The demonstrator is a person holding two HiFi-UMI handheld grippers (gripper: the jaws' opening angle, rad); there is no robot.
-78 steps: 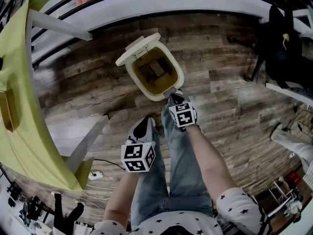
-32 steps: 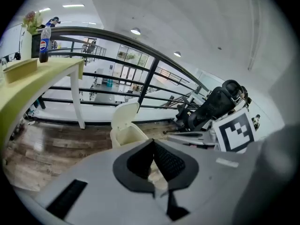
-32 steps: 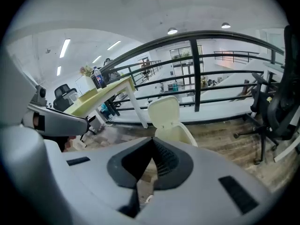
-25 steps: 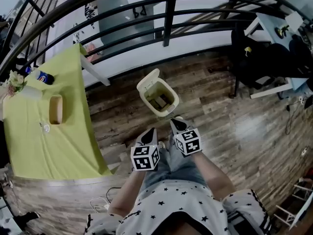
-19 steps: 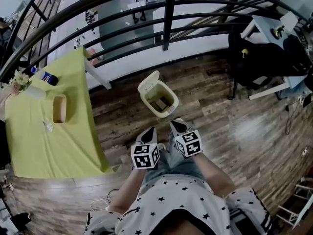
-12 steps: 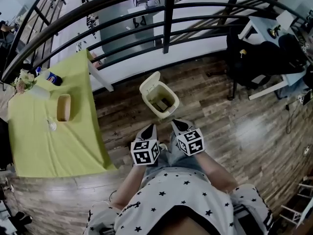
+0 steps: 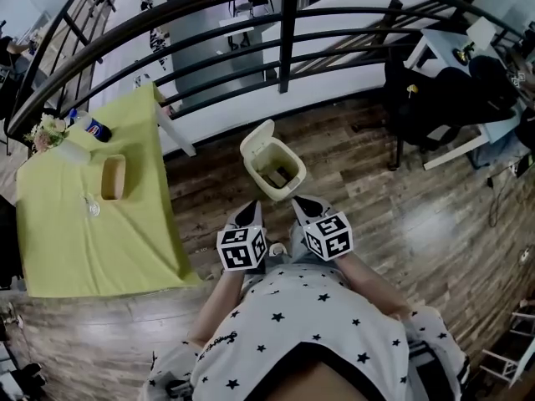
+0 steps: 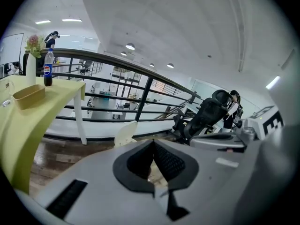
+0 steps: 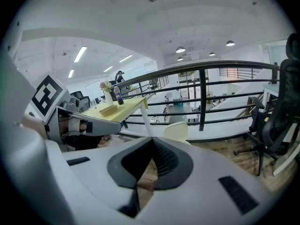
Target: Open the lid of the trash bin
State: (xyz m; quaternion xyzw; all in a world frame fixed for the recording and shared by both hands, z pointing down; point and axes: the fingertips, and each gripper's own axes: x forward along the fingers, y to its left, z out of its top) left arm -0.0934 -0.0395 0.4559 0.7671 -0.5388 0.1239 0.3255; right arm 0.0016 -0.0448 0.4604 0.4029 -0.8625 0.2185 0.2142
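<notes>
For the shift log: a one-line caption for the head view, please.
Bin with lid up; left gripper and right gripper, both shut and empty, held short of it.

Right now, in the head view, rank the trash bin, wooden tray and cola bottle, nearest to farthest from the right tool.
1. Trash bin: floor, just ahead.
2. Wooden tray: left, on yellow table.
3. Cola bottle: table's far corner.

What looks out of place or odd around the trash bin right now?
Nothing stands out. The trash bin stands upright on the wooden floor, with its lid tipped open. The left gripper and the right gripper are both shut and empty.
</notes>
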